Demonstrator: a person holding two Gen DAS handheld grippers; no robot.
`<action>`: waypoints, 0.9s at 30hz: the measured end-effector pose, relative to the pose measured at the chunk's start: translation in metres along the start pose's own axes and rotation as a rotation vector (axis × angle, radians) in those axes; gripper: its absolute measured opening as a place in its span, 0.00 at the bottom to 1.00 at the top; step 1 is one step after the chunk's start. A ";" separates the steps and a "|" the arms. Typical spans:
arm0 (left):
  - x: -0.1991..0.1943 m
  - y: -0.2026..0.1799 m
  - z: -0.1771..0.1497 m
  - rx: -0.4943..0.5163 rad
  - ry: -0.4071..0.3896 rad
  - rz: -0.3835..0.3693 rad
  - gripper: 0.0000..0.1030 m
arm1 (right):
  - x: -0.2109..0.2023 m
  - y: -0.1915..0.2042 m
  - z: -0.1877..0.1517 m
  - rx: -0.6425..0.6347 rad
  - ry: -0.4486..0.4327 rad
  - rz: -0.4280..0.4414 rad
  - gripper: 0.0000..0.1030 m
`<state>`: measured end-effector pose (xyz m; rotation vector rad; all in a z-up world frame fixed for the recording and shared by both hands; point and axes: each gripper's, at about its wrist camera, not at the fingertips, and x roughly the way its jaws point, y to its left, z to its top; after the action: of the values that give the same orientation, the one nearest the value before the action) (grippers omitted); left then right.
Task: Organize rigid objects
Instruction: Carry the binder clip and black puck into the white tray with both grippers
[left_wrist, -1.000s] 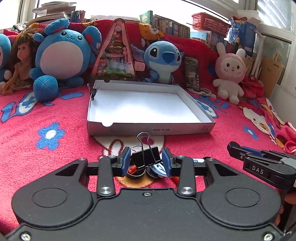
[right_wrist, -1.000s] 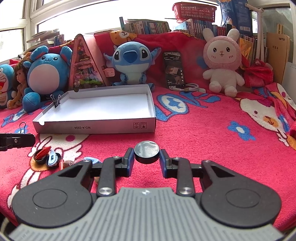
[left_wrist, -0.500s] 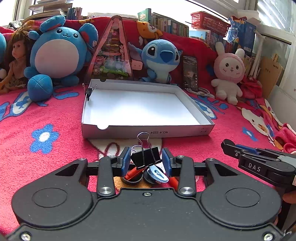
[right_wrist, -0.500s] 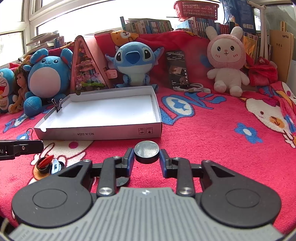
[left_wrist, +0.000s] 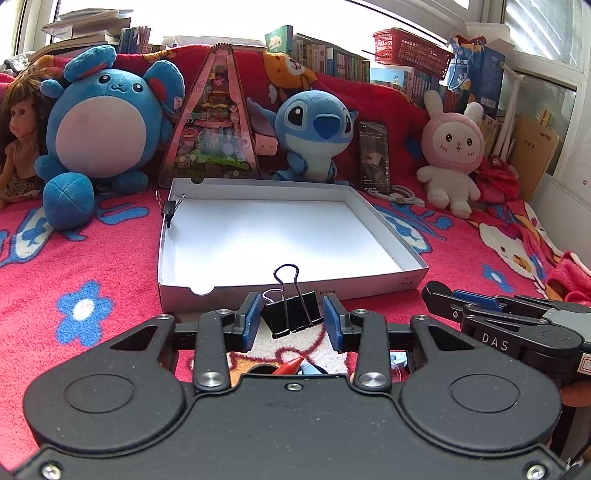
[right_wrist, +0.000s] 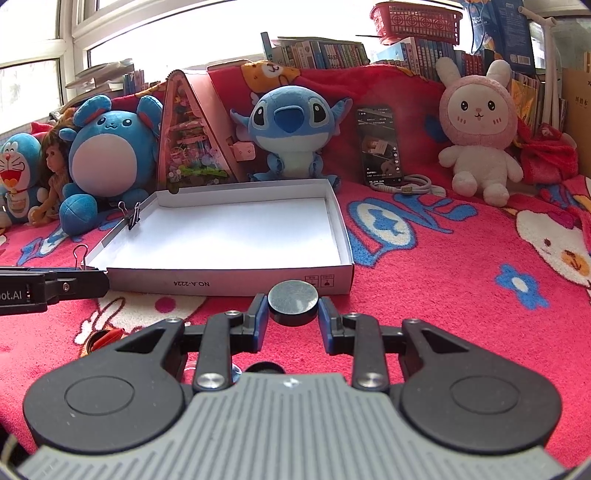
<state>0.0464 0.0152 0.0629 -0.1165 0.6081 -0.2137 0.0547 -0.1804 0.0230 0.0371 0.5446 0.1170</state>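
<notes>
My left gripper (left_wrist: 293, 316) is shut on a black binder clip (left_wrist: 290, 312) with its wire handles pointing up, held just in front of the near wall of a shallow white box (left_wrist: 291, 288). My right gripper (right_wrist: 293, 309) is shut on a round black disc with a silvery top (right_wrist: 293, 298), close to the white box (right_wrist: 229, 282) near its right front corner. A second binder clip (left_wrist: 170, 206) is clipped on the box's left rim. In the right wrist view the left gripper (right_wrist: 51, 286) shows at the left edge.
Small loose items (left_wrist: 295, 366) lie on the red blanket under the left gripper. Plush toys (left_wrist: 316, 134), a doll (left_wrist: 18, 147), a pink triangular case (left_wrist: 216, 125) and a phone (left_wrist: 375, 155) stand behind the box. The right gripper (left_wrist: 517, 325) shows at the right.
Both grippers have moved forward toward the box with their objects held; the box looks nearer and the loose items have slid under the left gripper.
</notes>
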 end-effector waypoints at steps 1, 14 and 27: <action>0.003 0.001 0.006 0.007 -0.004 0.000 0.34 | 0.003 0.000 0.004 -0.002 0.003 0.005 0.34; 0.085 0.024 0.068 -0.014 0.111 -0.069 0.34 | 0.059 -0.002 0.057 -0.054 0.055 0.090 0.34; 0.153 0.033 0.073 -0.034 0.199 0.034 0.34 | 0.122 0.004 0.076 -0.029 0.162 0.054 0.34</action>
<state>0.2163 0.0151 0.0319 -0.1190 0.8114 -0.1832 0.1974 -0.1617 0.0249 0.0139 0.7042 0.1818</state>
